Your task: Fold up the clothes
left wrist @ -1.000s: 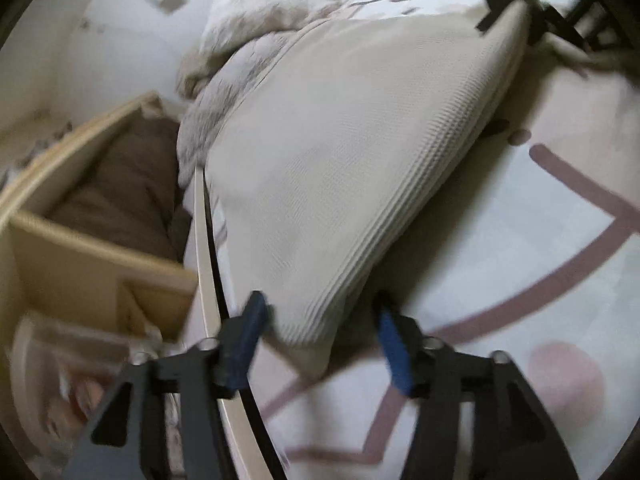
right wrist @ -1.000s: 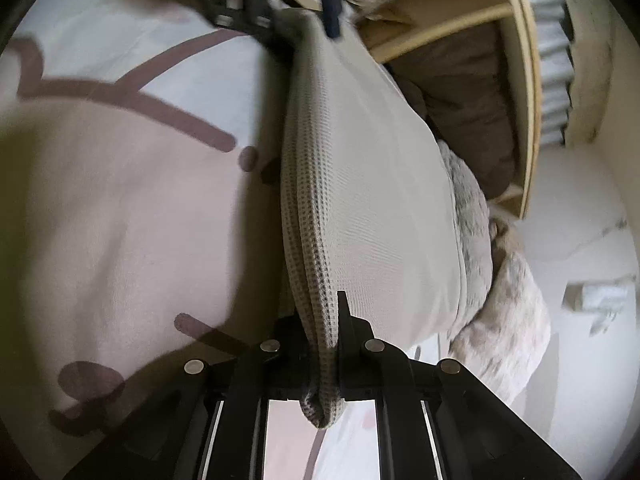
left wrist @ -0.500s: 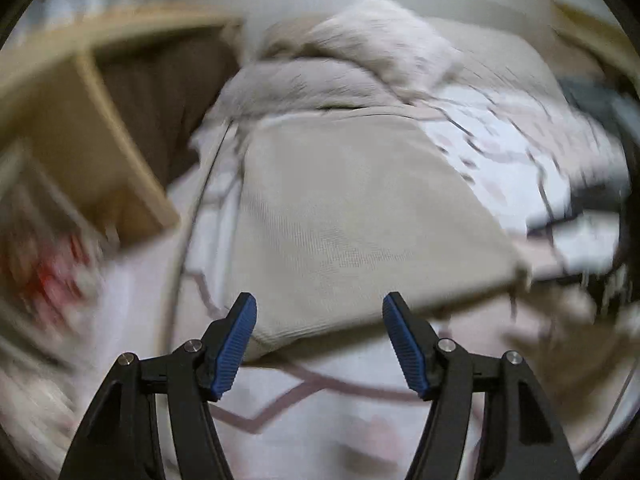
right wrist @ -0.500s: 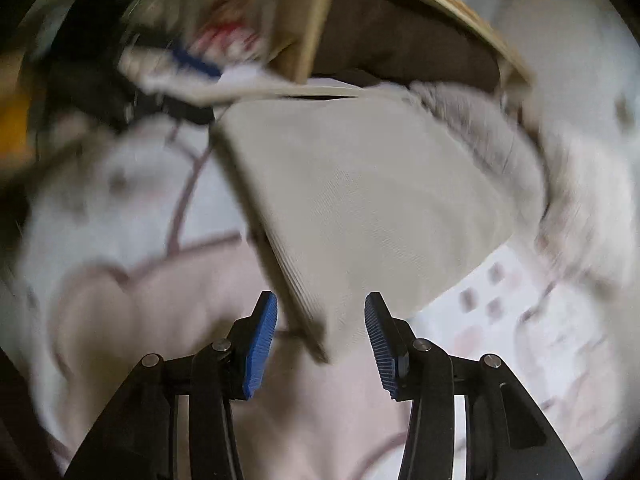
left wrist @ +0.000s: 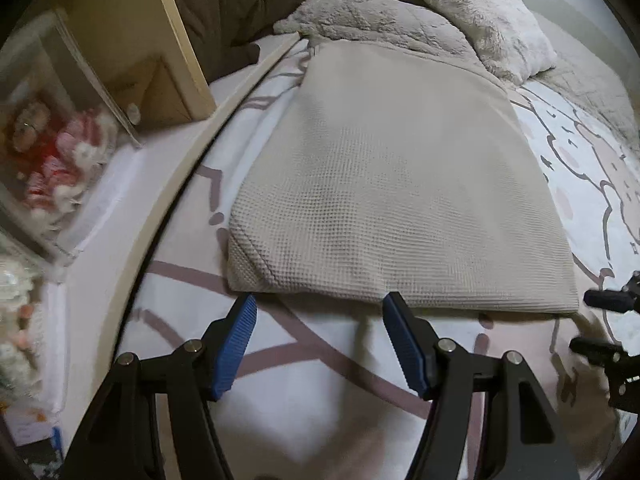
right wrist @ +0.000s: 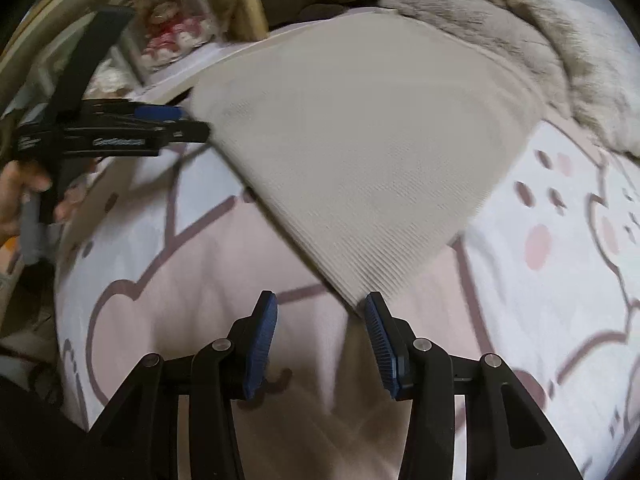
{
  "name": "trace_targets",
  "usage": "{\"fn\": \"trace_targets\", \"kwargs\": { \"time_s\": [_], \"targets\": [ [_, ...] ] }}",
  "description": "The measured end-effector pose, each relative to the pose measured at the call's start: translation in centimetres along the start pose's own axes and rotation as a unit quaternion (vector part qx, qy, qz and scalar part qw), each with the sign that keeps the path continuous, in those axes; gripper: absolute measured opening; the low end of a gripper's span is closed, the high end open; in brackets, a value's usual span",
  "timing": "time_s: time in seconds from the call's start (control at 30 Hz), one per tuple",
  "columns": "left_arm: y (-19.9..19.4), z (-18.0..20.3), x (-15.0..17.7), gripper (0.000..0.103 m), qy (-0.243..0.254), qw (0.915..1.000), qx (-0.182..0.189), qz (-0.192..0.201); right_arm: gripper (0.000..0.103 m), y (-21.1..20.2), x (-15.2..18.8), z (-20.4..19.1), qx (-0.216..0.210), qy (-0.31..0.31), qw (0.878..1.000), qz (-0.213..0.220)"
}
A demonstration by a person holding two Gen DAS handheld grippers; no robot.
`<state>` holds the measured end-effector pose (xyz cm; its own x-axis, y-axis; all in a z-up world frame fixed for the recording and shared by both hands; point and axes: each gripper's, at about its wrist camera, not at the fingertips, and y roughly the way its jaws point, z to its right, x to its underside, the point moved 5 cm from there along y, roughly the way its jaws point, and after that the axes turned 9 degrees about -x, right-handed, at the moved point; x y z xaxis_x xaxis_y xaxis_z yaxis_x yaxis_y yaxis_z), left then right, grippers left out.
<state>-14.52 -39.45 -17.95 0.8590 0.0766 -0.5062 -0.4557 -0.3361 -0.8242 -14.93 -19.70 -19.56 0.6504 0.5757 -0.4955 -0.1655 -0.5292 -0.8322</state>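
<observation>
Released since before: beige waffle-knit folded garment (left wrist: 396, 196) lies flat on bed; left gripper (left wrist: 320, 340) and right gripper (right wrist: 320, 340) both part-open, empty. Soft, light, floppy; pinch near-edge corners.

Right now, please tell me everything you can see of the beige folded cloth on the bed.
The beige folded cloth has a fine waffle weave and looks soft and thick. It is folded into a flat, roughly rectangular stack with layered edges showing along its near side. It lies flat on the patterned bedsheet, its far end touching a fluffy grey blanket. Both the left gripper and the right gripper are open, clear of it.
</observation>
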Motion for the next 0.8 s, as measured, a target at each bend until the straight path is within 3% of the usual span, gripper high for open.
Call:
{"fn": "trace_targets", "kwargs": {
  "time_s": [0.1,0.17,0.2,0.43,0.57,0.8],
  "targets": [
    [-2.4,0.5,-0.2,0.07,-0.004,1.0,0.003,-0.007,0.052,-1.3,0.0,-0.1,0.031,0.011,0.999,0.021],
    [-3.8,1.0,-0.2,0.096,-0.008,0.9998,0.009,-0.013,0.094,-2.6,0.0,-0.2,0.039,0.014,0.998,0.037],
    [-5.0,1.3,-0.3,0.096,-0.008,0.9999,0.01,-0.01,0.097,-3.5,0.1,-0.3,0.043,0.013,0.998,0.046],
    [-13.3,3.9,-0.4,0.1,0.006,0.9991,-0.035,0.025,0.097,-9.4,0.1,-1.0,0.066,0.019,0.993,0.096],
    [-16.6,5.3,-0.2,0.101,-0.008,0.9994,-0.02,0.027,0.103,-13.5,0.4,-1.1,0.075,0.02,0.988,0.132],
    [-22.9,9.2,-0.7,0.103,-0.004,0.9969,-0.009,0.078,0.103,-20.3,2.4,0.6,0.098,0.041,0.98,0.17]
  ]
}}
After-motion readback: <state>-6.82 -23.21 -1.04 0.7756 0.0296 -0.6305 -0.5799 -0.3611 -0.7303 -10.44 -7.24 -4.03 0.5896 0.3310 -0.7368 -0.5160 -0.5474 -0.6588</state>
